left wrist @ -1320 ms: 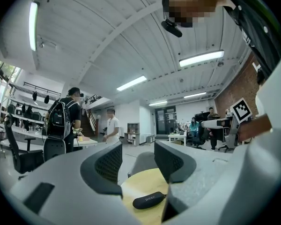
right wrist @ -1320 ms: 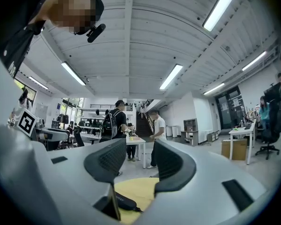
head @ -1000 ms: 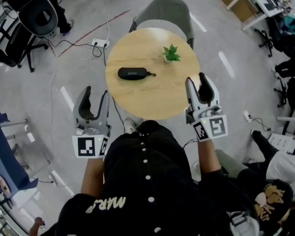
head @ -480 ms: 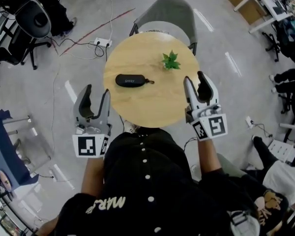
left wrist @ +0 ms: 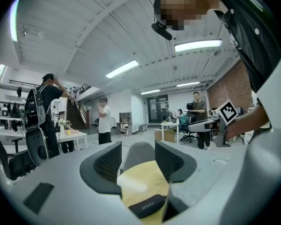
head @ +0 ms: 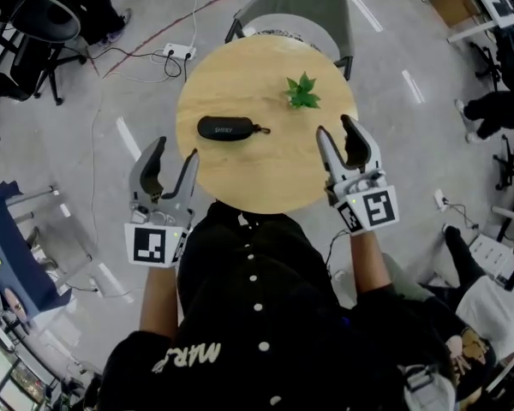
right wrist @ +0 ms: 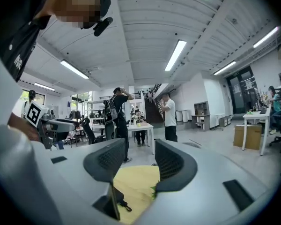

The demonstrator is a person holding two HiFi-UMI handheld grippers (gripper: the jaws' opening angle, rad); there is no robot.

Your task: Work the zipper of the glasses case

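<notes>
Glasses case (head: 227,128) lies flat on the round wooden table (head: 265,174), left of middle, with its small pull loop (head: 262,130) trailing toward the potted plant (head: 302,92), which stands well apart from it. The left gripper (head: 175,151) and right gripper (head: 336,128) hang at the table's near edge on either side of the case. This looks like a set-up for one to steady the body and the other to take the pull. Both sets of jaws stand apart with nothing between them, and the right jaws have just been opening wider. Whether the zipper is run shut or partly open is too small to tell from above. The left gripper view shows the case low between the jaws, one end cut off by the gripper's body. The right gripper view shows only a dark cord beside one jaw.
</notes>
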